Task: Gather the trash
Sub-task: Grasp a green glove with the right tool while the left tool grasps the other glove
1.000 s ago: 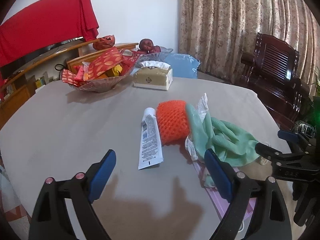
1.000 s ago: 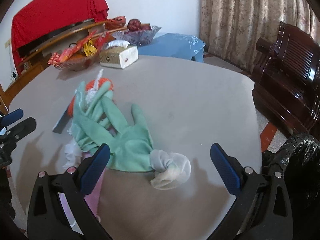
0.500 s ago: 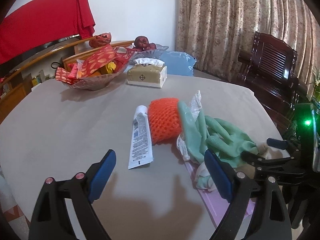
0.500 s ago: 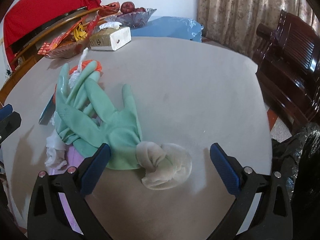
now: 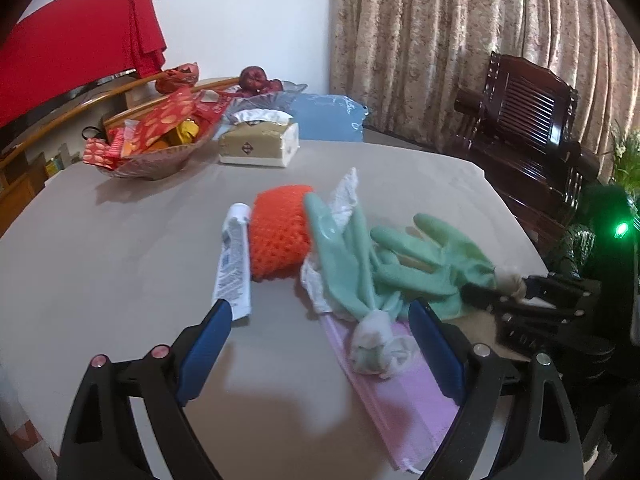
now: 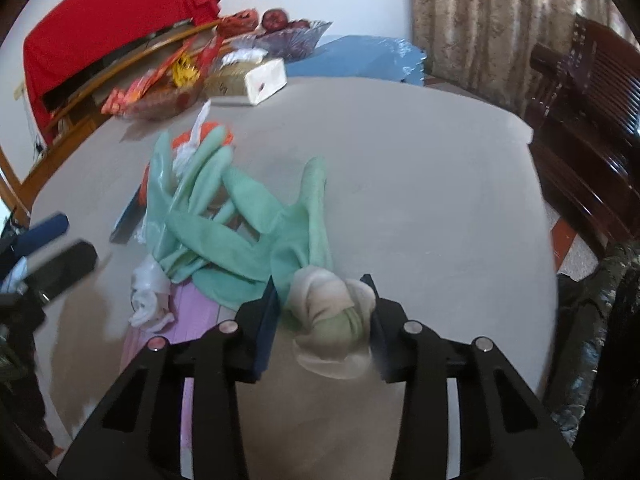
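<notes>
A heap of trash lies mid-table: two green rubber gloves (image 5: pixel 404 256) (image 6: pixel 224 216), an orange foam net (image 5: pixel 280 236), a white tube (image 5: pixel 234 264), a pink face mask (image 5: pixel 404 392) and crumpled white tissue (image 5: pixel 376 344). My right gripper (image 6: pixel 324 312) is shut on the pale rolled cuff (image 6: pixel 332 304) of one green glove; it shows at the right of the left wrist view (image 5: pixel 504 292). My left gripper (image 5: pixel 320 344) is open and empty, low over the table in front of the tube and mask.
A tissue box (image 5: pixel 260 142), a glass bowl of red snack packets (image 5: pixel 152 148) and a fruit bowl (image 5: pixel 264 92) stand at the far side. A dark wooden chair (image 5: pixel 528 120) stands right of the table. A black bag (image 6: pixel 600 320) hangs off the table's right edge.
My right gripper moved forward and closed on the glove's rolled cuff. My left gripper moved a little nearer to the heap and stayed open.
</notes>
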The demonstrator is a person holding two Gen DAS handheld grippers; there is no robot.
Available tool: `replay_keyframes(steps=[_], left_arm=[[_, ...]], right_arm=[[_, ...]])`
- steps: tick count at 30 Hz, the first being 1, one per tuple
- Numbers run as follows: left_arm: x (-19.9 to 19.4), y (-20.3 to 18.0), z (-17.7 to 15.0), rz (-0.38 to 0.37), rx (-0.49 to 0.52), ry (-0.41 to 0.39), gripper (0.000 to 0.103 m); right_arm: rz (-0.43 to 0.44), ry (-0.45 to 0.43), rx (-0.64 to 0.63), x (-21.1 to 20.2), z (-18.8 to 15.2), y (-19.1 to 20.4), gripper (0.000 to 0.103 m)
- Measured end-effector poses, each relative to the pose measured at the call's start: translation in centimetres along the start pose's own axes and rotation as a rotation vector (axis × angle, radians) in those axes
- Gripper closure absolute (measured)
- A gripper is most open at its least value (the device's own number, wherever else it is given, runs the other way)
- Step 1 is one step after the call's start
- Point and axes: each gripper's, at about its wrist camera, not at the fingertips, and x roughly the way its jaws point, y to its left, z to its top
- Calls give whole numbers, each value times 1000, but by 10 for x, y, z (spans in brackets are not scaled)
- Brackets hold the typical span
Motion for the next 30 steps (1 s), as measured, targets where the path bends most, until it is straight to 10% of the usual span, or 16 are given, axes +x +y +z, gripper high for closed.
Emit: replay_keyframes(steps=[7, 20, 30], left_arm=[[14, -21, -4, -13, 31, 20, 16], [48, -33, -14, -41, 29, 116, 67], [27, -25, 0, -51, -14, 67, 74]], right_arm=[[-72, -49, 37, -19, 4, -18, 65], [-72, -23, 55, -14, -9, -26, 64], [-66, -58, 47, -29, -5, -23, 64]])
